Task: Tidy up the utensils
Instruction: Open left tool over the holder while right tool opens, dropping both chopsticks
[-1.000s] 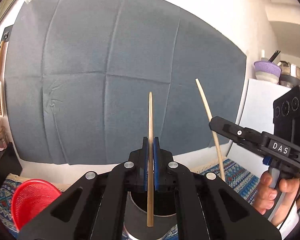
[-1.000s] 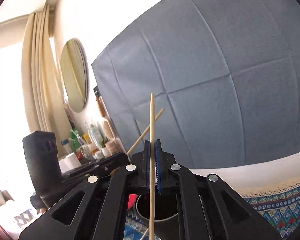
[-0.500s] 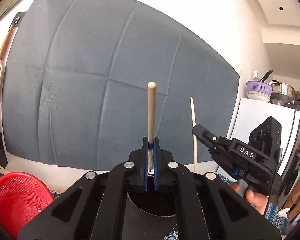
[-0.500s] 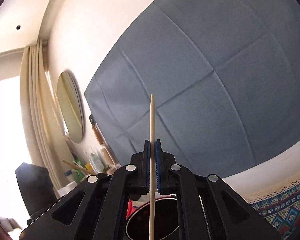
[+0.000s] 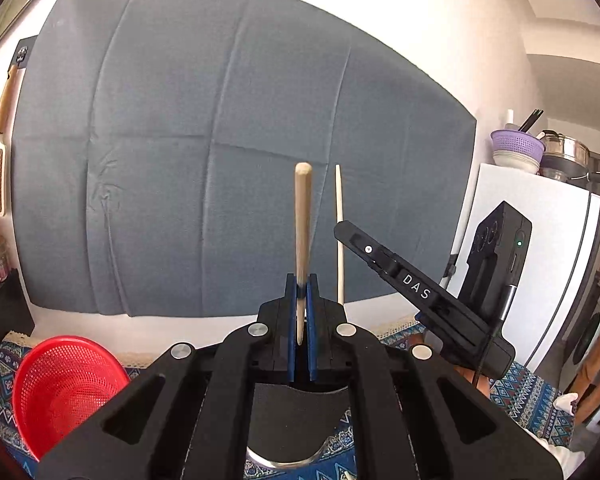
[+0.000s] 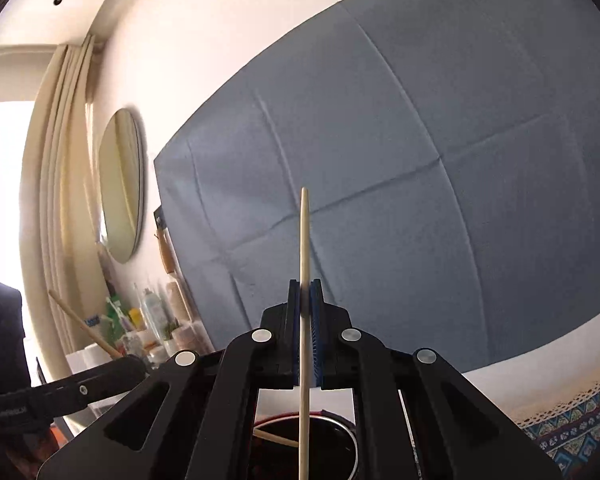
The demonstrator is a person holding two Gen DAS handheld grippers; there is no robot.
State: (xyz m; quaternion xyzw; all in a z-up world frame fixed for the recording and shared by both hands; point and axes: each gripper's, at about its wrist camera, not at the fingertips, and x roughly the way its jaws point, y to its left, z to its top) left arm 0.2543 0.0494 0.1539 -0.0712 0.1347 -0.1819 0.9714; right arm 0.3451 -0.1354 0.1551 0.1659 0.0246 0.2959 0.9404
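Your left gripper (image 5: 301, 292) is clamped on a wooden chopstick (image 5: 302, 216), upright btwn the blue pads, w/ a dark metal-rimmed cup (image 5: 296, 412) just below the fingers. Your right gripper (image 6: 305, 294) pinches a thinner chopstick (image 6: 305, 240) the same way, lower end over the cup (image 6: 342, 432), which already holds a stick (image 6: 276, 438). Beyond the fingers: red strainer (image 5: 66, 388) left, blue cloth (image 5: 220, 140) on the wall.

white letters "das" stand on the right tongs (image 5: 342, 232) arm.
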